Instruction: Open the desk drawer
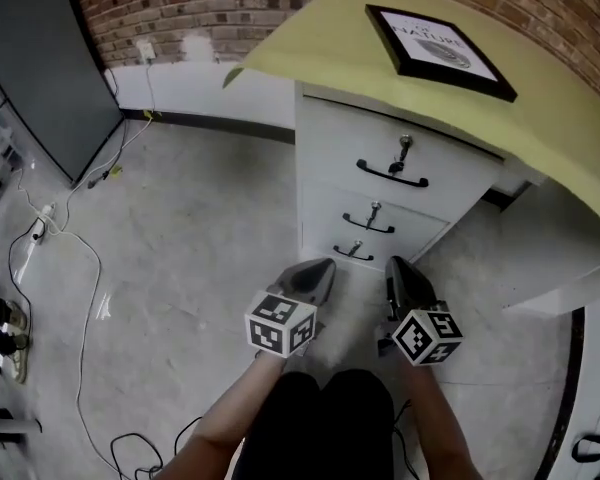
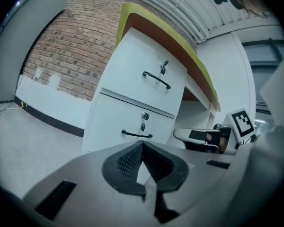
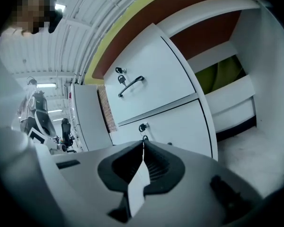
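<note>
Left tongs [image 1: 318, 273] and right tongs [image 1: 400, 271] are both clenched on nothing, so I'd spread one, clamp the top drawer handle [image 1: 392, 176], then pull straight out.

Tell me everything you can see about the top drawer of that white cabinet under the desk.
The top drawer is the highest of three in a white cabinet that sits under the yellow desktop. Its flat front looks like white painted board. A thin black curved handle runs across the middle, and just above it a small metal key sticks out of the lock. The drawer is shut, with its front in line with the drawers below. Nothing touches it.
</note>
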Available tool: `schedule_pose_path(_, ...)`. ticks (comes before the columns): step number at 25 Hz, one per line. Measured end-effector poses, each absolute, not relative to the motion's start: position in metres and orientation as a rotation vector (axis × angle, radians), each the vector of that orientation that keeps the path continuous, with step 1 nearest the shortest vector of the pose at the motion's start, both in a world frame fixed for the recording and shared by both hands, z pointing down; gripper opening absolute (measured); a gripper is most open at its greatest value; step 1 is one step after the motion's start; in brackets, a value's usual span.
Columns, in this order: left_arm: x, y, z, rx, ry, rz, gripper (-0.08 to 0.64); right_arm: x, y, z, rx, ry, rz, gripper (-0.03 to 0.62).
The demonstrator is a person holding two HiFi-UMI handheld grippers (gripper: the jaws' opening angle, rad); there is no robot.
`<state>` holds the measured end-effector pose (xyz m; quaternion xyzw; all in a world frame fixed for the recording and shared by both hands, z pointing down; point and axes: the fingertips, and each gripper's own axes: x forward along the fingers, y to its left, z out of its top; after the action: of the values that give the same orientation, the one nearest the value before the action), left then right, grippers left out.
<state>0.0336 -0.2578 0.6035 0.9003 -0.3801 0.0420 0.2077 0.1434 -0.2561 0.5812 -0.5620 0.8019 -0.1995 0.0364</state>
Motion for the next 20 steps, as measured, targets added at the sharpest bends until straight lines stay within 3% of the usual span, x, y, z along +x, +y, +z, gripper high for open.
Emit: schedule_pose_path(20,0.058,-0.300,0.732,2.082,-0.848,-0.237,0.009,0.138,-0.269,0.715,-1.467,2.302,-0.991,0.014)
